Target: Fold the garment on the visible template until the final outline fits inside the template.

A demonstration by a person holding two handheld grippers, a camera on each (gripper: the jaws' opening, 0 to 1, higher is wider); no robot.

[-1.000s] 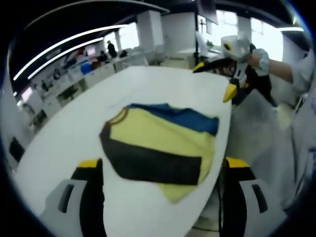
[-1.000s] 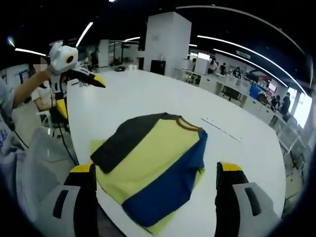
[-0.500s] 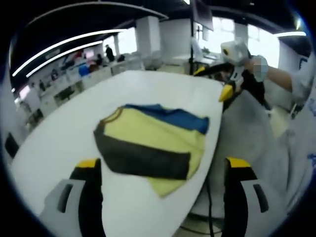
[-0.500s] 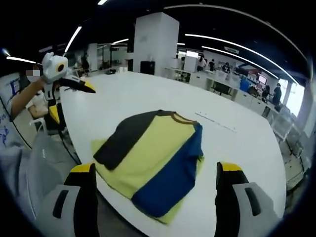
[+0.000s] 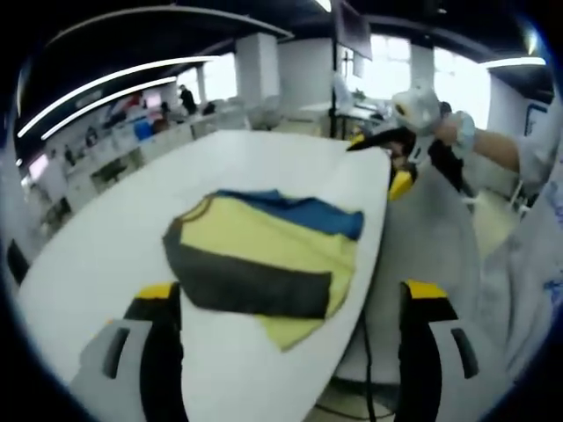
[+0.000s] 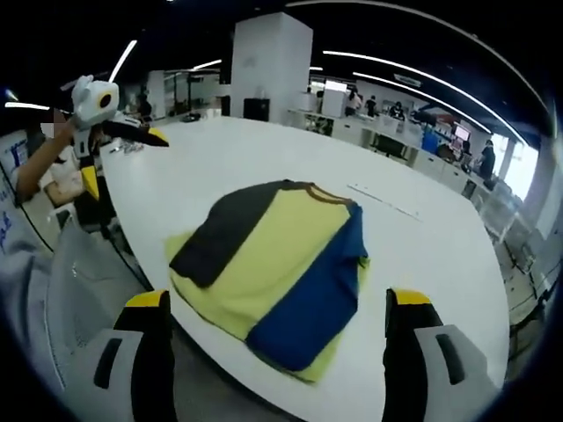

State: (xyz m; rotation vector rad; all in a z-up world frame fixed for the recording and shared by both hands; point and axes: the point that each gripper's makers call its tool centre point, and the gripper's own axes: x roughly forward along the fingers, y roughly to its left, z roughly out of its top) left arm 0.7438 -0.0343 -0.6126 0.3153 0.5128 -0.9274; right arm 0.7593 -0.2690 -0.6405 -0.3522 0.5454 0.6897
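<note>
Big white oval table [image 6: 264, 158]: folded yellow, blue and dark-grey cloth garment [image 6: 273, 264] lies compact near its edge. No template outline discernible, so fit unverified. Both grippers, left [image 5: 290, 308] and right [image 6: 273, 316], spread open, holding nothing, clear of it. Fold looks done.

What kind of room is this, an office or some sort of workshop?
Most likely a big open-plan office or lab. A long white table holds a folded shirt, rows of desks with people run along the far side, and strip lights cross the dark ceiling.
</note>
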